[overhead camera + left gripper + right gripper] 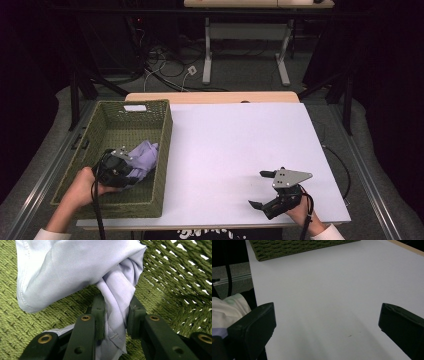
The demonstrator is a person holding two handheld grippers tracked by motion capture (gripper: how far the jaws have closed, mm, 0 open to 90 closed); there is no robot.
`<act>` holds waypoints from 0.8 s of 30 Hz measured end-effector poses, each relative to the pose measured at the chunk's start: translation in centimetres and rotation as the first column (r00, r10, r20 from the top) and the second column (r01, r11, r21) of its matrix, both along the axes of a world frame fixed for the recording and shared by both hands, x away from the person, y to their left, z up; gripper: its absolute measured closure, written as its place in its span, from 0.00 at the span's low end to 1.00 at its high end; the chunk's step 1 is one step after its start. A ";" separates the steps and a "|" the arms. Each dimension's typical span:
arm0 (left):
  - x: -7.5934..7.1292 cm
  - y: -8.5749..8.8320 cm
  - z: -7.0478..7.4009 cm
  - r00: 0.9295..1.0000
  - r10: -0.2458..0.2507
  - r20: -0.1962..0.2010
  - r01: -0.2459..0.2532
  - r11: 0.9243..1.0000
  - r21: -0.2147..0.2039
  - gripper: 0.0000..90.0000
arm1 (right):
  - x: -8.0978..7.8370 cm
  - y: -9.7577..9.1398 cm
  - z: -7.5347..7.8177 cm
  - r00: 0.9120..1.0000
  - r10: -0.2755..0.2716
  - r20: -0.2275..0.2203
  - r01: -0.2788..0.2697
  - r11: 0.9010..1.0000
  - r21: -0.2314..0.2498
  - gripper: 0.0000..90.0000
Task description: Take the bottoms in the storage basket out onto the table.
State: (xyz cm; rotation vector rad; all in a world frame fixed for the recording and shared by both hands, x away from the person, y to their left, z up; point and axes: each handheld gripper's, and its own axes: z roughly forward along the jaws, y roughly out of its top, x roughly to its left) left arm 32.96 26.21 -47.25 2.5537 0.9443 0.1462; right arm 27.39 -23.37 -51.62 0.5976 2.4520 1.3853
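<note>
A lilac cloth (144, 156) lies bunched inside the green woven basket (162, 150) at the table's left. My left gripper (131, 169) reaches into the basket and is shut on the cloth. In the left gripper view a twisted fold of the cloth (116, 305) is pinched between the two black jaws, with the rest (75, 267) draped over the basket floor (32, 322). My right gripper (261, 189) rests near the front right of the white table top (235, 145), its jaws wide apart with nothing between them. In the right gripper view the bare white table top (332, 290) lies between the jaws.
The basket's near wall (297, 247) shows at the top of the right gripper view. A wooden strip (210, 97) edges the table's far side. Beyond it are desk legs (207, 55) and cables (165, 60) on the floor. A person's white sleeve (227, 308) is at the left.
</note>
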 end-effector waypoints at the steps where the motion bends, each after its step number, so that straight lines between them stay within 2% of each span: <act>1: 0.0 0.0 0.1 1.000 0.003 0.005 -0.003 1.000 -0.002 0.81 | 0.0 0.0 0.0 1.000 0.000 0.000 0.000 1.000 0.000 0.01; 13: -0.1 0.4 1.1 0.997 0.036 0.070 -0.034 0.999 -0.039 0.81 | 0.0 0.0 0.0 1.000 -0.002 0.003 0.002 1.000 -0.002 0.01; 24: 0.0 0.9 1.7 0.990 0.081 0.116 -0.074 0.995 -0.062 0.80 | 0.0 0.0 0.0 1.000 0.000 0.002 0.000 1.000 -0.003 0.01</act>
